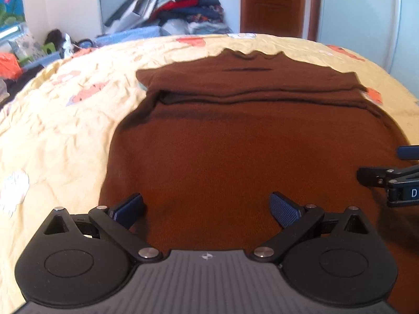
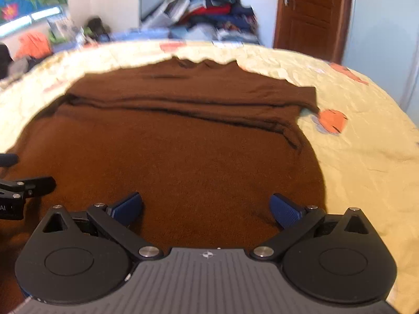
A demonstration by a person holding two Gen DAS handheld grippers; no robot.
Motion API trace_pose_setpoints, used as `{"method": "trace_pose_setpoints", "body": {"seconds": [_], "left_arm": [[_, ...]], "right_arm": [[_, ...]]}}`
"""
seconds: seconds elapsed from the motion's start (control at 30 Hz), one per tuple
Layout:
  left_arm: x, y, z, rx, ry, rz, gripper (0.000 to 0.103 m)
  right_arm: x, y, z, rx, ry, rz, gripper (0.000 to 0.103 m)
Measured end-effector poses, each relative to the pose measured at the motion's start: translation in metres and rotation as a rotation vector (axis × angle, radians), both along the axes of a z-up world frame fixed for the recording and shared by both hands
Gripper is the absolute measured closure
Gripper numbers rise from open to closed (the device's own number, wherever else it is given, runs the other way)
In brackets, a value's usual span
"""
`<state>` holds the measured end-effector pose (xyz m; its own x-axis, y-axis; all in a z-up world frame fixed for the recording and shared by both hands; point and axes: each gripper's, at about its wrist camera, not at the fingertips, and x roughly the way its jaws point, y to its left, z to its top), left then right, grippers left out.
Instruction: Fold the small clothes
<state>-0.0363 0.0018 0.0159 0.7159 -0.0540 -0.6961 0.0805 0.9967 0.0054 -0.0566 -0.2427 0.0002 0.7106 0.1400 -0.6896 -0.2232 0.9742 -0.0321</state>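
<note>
While brown sweater (image 1: 235, 151) lies under both | L hand-held gripper (image 1: 207, 209) wide | R hand-held gripper (image 2: 207, 209) wide

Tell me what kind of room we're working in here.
Most likely a bedroom in a home. The brown sweater lies on a bed with a yellow patterned bedspread, a heap of clothes is piled against the far wall, and a wooden door stands beyond.
</note>
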Motion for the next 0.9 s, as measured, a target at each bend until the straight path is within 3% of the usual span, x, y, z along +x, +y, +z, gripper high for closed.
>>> {"method": "trace_pose_setpoints", "body": {"seconds": [0.03,0.1,0.13,0.17,0.3,0.43,0.53,0.6,0.67,0.77,0.83,0.9], "left_arm": [[-0.009,0.0,-0.003,-0.015,0.0,-0.021,0.0],[-0.033,-0.001,-0.014,0.014,-0.084,-0.041,0.0],[-0.036,0.001,-0.014,-0.005,-0.074,-0.042,0.0],[-0.036,0.003,-0.013,-0.004,-0.067,-0.035,0.0],[-0.05,0.012,0.0,0.019,-0.035,0.009,0.0],[-0.075,0.051,0.001,-0.056,0.005,0.119,0.0],[-0.095,0.083,0.001,-0.195,0.017,0.171,0.0],[-0.102,0.099,0.005,-0.341,0.039,0.141,0.0],[-0.101,0.113,0.004,-0.57,0.094,0.063,0.0],[-0.091,0.127,-0.011,-0.891,0.217,-0.001,0.0],[-0.086,0.134,-0.021,-1.013,0.248,0.024,0.0],[-0.085,0.136,-0.022,-1.043,0.263,0.05,0.004]], "right_arm": [[-0.01,0.001,0.004,0.026,-0.004,0.033,0.0],[-0.024,0.003,-0.007,0.017,-0.004,0.093,0.0],[-0.032,0.006,-0.014,-0.011,-0.076,0.119,0.0],[-0.033,0.003,-0.013,0.003,-0.064,0.117,0.0],[-0.035,-0.016,0.006,0.034,0.028,0.066,0.0],[-0.066,-0.067,0.025,0.181,0.027,-0.029,0.0],[-0.072,-0.121,0.021,0.333,0.107,-0.162,0.0],[-0.075,-0.151,0.014,0.467,0.147,-0.204,0.0],[-0.075,-0.167,0.01,0.629,0.226,-0.171,0.0],[-0.06,-0.169,-0.006,0.864,0.449,-0.008,0.0],[-0.053,-0.164,-0.011,0.874,0.471,0.054,0.0],[-0.044,-0.168,-0.011,0.879,0.472,0.036,0.002]]}}
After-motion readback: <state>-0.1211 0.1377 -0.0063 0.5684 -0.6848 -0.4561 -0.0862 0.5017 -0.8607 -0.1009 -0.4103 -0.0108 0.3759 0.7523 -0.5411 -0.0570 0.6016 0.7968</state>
